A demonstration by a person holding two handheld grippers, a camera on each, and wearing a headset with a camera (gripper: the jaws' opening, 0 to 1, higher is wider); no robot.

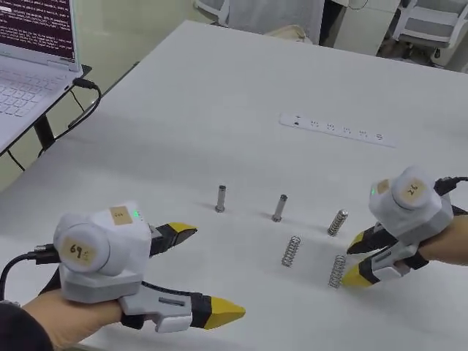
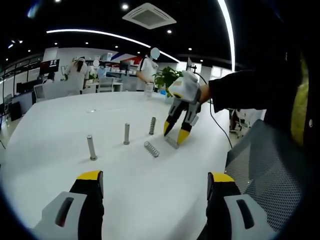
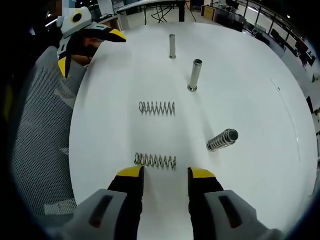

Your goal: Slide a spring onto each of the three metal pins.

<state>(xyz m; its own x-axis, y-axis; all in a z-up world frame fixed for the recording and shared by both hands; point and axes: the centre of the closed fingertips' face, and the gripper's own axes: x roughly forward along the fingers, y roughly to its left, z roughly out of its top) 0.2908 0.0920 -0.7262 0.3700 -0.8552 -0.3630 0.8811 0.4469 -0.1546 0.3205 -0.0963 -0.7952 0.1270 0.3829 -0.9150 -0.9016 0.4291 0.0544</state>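
**Head view.** Your left gripper [image 1: 212, 272] hangs over the near left part of the surface [image 1: 219, 110]. Its jaws are spread wide and hold nothing. Your right gripper [image 1: 351, 263] is at the near right part, tips angled down toward the surface. Its jaws are released with a narrower gap and grasp nothing.

**Pins.** Two bare pins stand upright near the middle of the surface, well apart from each other: the left pin [image 1: 221, 198] and the middle pin [image 1: 279, 208]. In line with them, toward the right edge, stands an upright spring [image 1: 337, 222]. Its coils hide whatever it stands on.

**Loose springs.** The near spring [image 1: 336, 270] lies just beside the tips of your right gripper. In the right gripper view it lies crosswise just ahead of both tips, outside the gap. You cannot tell from the pictures whether a tip touches it. The second spring [image 1: 291, 251] lies on the surface between the near spring and the middle pin, apart from both grippers.

**Left gripper view.** You look across the surface at the pins in a row, with your right gripper beyond them, tips lowered at the near spring.

**Other items.** A laptop [image 1: 29, 66] sits off the far left edge. A power strip [image 1: 338, 130] lies toward the far right edge.
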